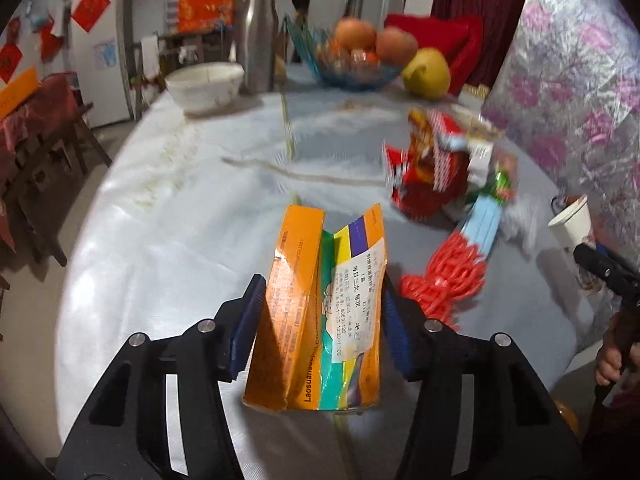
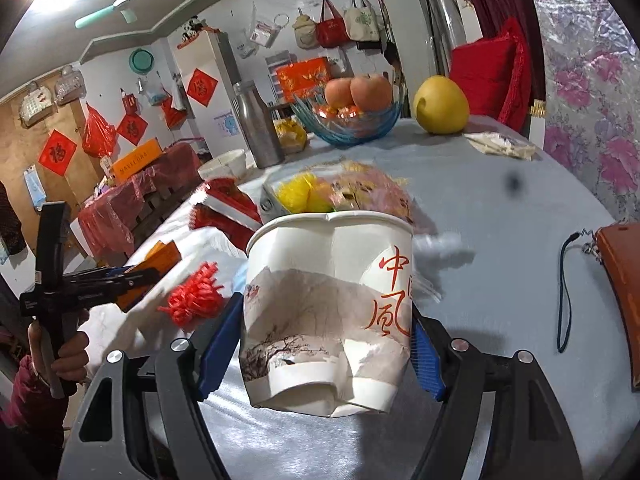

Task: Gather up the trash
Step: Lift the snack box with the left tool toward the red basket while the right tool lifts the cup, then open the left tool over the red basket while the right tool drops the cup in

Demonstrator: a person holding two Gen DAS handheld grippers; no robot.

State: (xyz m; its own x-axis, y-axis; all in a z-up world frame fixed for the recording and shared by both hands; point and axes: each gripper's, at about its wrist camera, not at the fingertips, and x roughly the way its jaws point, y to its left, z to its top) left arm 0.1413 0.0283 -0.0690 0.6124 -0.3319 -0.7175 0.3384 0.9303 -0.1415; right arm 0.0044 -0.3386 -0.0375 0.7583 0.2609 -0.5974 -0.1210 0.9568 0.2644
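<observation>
Two tools are at work over a pale, plastic-covered tabletop [image 1: 168, 208]. Nearest in the left wrist view, the left tool [image 1: 322, 320] has its blue pads against both sides of a flattened orange box [image 1: 316, 312], which is lifted off the surface and stands lengthwise between the fingers. In the right wrist view the right tool [image 2: 326, 332] grips a crumpled paper cup [image 2: 328, 312] with red characters, its walls dented; it is held upright, rim away from the camera.

Just beyond the box lies a red net bundle [image 1: 444, 276], touching a blue strip [image 1: 482, 220]. Farther on sits a heap of red snack wrappers [image 1: 432, 168], blurred. A brown wallet [image 2: 620, 300] with a dark cord lies at the right edge of the right wrist view.

Seen from the right side, the left tool points down at a slant toward the tabletop, and a hand [image 2: 68, 354] in a dark red sleeve wraps its handle from below.

At the far end of the tabletop stand a white bowl [image 1: 204, 86], a steel bottle [image 1: 260, 36], a blue glass bowl [image 1: 348, 68] of fruit and a yellow pomelo [image 1: 426, 72]. Behind them are a red cushion [image 2: 488, 68], a flowered plastic curtain [image 1: 580, 80], white walls with red paper squares, hanging bags and a ceiling fan [image 2: 120, 0].
</observation>
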